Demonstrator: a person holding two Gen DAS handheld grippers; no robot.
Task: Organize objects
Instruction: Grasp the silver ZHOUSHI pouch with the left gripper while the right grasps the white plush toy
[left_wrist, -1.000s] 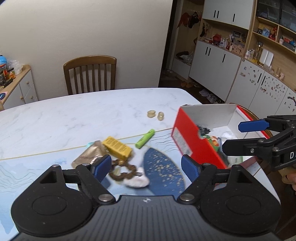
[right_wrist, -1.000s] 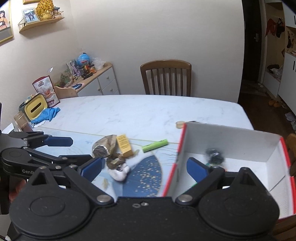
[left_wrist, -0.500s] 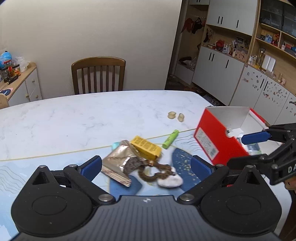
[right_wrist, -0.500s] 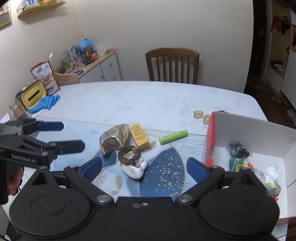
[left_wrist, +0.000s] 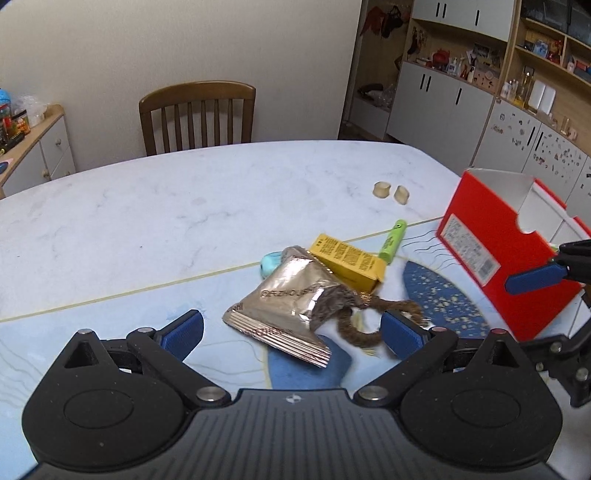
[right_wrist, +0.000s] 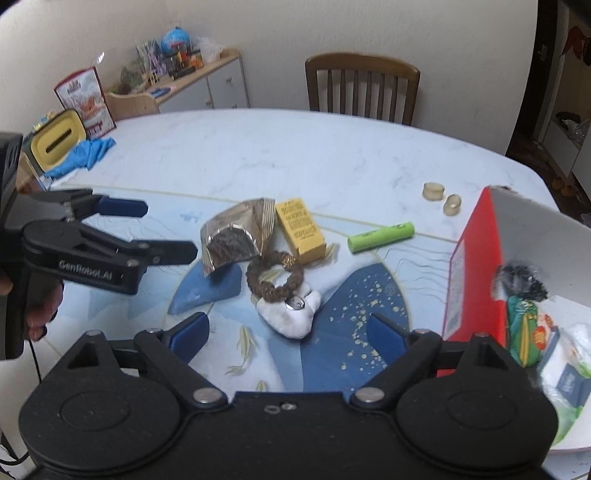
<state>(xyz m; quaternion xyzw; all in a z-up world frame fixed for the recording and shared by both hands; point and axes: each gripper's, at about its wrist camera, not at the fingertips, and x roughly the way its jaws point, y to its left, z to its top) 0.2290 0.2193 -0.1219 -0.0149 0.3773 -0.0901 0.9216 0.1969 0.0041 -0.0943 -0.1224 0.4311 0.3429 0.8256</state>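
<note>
a marble-topped table (left_wrist: 155, 206) with a blue patterned mat (right_wrist: 332, 354) holds a small heap of loose things near its middle. seen from the right wrist camera, a gold foil packet (right_wrist: 236, 236) lies with its torn open mouth toward 7 o'clock and its long axis running toward 1 o'clock; just beside it at 3 o'clock a yellow carton (right_wrist: 300, 228) lies flat, its long axis running from 11 toward 5 o'clock. a brown braided ring (right_wrist: 275, 275) touches both, and a white plush lump (right_wrist: 291, 314) touches the ring at 6 o'clock. a green tube (right_wrist: 380, 236) lies apart at 3 o'clock of the carton, its long axis nearly level, one end tipped toward 2 o'clock. two small tan discs (right_wrist: 441, 197) sit beyond it. a red box (right_wrist: 476, 266) stands open at 3 o'clock, holding small packets and a dark tangle. the left gripper (left_wrist: 291, 332) hovers over the foil packet with its fingers spread wide, pinching nothing. the right gripper (right_wrist: 288, 336) hovers over the plush lump, its fingers wide apart and closing, pads touching nothing. a hand (right_wrist: 40, 306) grips the left tool's handle at 9 o'clock. a wooden chair (right_wrist: 362, 88) stands at the far side.
</note>
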